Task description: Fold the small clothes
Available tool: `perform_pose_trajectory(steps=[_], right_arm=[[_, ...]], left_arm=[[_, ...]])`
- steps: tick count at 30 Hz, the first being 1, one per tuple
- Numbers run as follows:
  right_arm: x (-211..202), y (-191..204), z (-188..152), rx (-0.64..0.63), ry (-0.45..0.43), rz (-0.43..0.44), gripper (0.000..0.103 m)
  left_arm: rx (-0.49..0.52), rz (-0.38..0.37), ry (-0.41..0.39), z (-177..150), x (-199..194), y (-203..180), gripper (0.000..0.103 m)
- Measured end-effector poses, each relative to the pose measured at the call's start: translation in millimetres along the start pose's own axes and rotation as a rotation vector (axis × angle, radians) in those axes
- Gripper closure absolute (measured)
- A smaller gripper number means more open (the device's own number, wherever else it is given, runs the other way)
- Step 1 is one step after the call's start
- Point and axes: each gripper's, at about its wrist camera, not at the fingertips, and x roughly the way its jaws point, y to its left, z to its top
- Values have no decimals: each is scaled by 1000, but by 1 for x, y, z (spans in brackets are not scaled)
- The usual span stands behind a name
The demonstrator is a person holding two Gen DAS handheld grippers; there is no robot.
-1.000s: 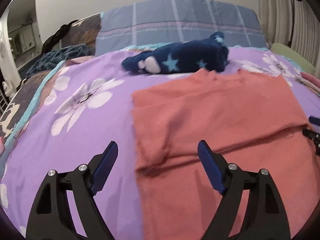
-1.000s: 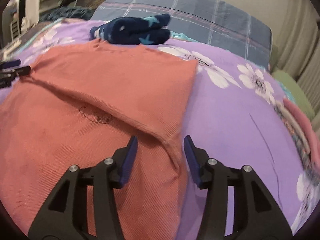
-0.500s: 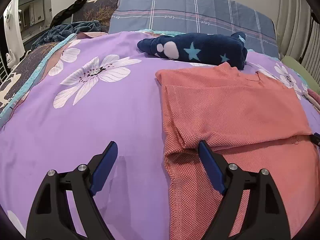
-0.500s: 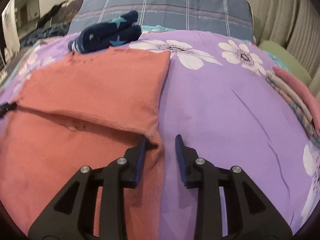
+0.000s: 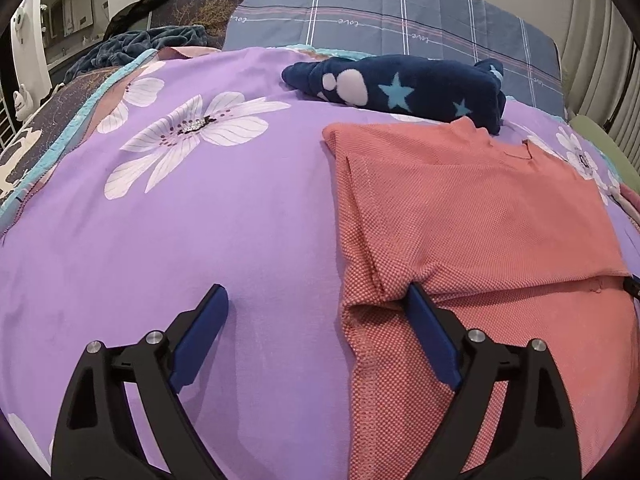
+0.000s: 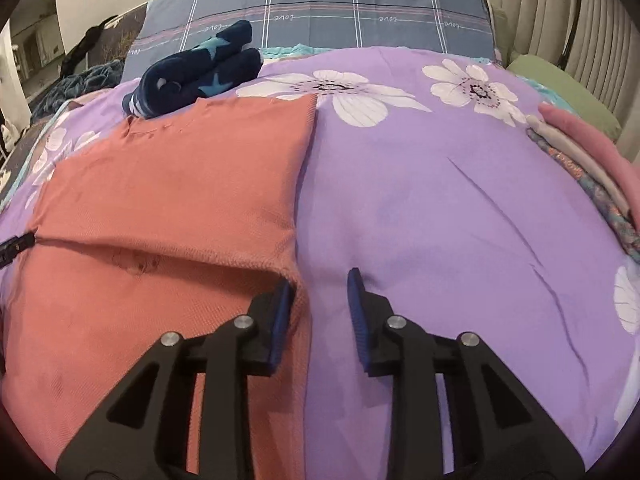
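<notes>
The pink shirt (image 5: 472, 216) lies flat on the bed, on the purple flower cover (image 5: 224, 240). Its top part is folded down over the rest, so a fold edge runs across the middle.

The left gripper (image 5: 316, 312) sits at the left end of that fold edge. Its jaws are wide and opening, and they pinch nothing. One finger rests on the purple cover and the other sits right at the cloth edge. The right gripper (image 6: 320, 292) sits at the right end of the same edge. Its jaws are closing. The corner of the shirt is just beside the left finger, and I think it is not squeezed yet.

I think the step in hand is taking both ends of the folded edge to make one more fold. Next, each gripper needs to close on its corner. Then both should lift together and carry the cloth over evenly, so it does not bunch up.

There is one pink shirt and one dark blue starry cloth (image 5: 400, 88) just behind it, touching its far edge. There is one grey checked pillow (image 5: 392, 28) at the back. On the right lies one small pile of folded clothes (image 6: 588, 176). There are two grippers.
</notes>
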Motion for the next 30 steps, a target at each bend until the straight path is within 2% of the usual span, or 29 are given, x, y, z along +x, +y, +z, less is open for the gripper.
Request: perform_pose_trajectory(steps=[2,3,7,8,10,11,12,13,14,16,18,21,24,26,28,30], right_arm=[[-8,0,-2,-3,4,18,68],[-13,-2,-1,14,-4,45,66],[-26,0,14,69,-57,168,67],[-25,6,21,61,-72,188,74],[-17,19,29,41,-81,246,80],[-7,26,29,32,-52,261,80],[2,31,28,26,-20,244,80],[20,35,21,6,38,172,84],[29,37,15,-14,33,161,83],[28,36,12,-13,6,170,83],[27,40,13,-24,9,151,83],[27,48,10,-69,-6,99,81],[22,52,9,-93,-22,70,80],[3,34,4,-32,-40,78,76],[-34,9,-15,29,-105,140,68],[-59,-12,-39,41,-116,222,65]], left_arm=[[-11,17,-17,1,-9,1,14],[-30,5,-39,3,-19,0,22],[-46,-227,-143,18,-56,-13,59],[-15,-240,-156,19,-59,-22,59],[65,-218,-144,16,-49,-38,59],[92,-201,-110,11,-36,-45,59],[115,-179,-56,5,-17,-49,59],[137,-152,12,-3,6,-53,59],[144,-151,11,-4,10,-56,58],[179,-152,9,-1,5,-63,42],[243,-127,18,-7,12,-77,32],[317,-36,7,-9,14,-94,29],[275,-85,1,-5,7,-83,30],[254,-84,-5,-12,-12,-66,30],[249,-74,-49,-31,-41,-49,24],[232,-151,-42,-52,-65,-30,21]])
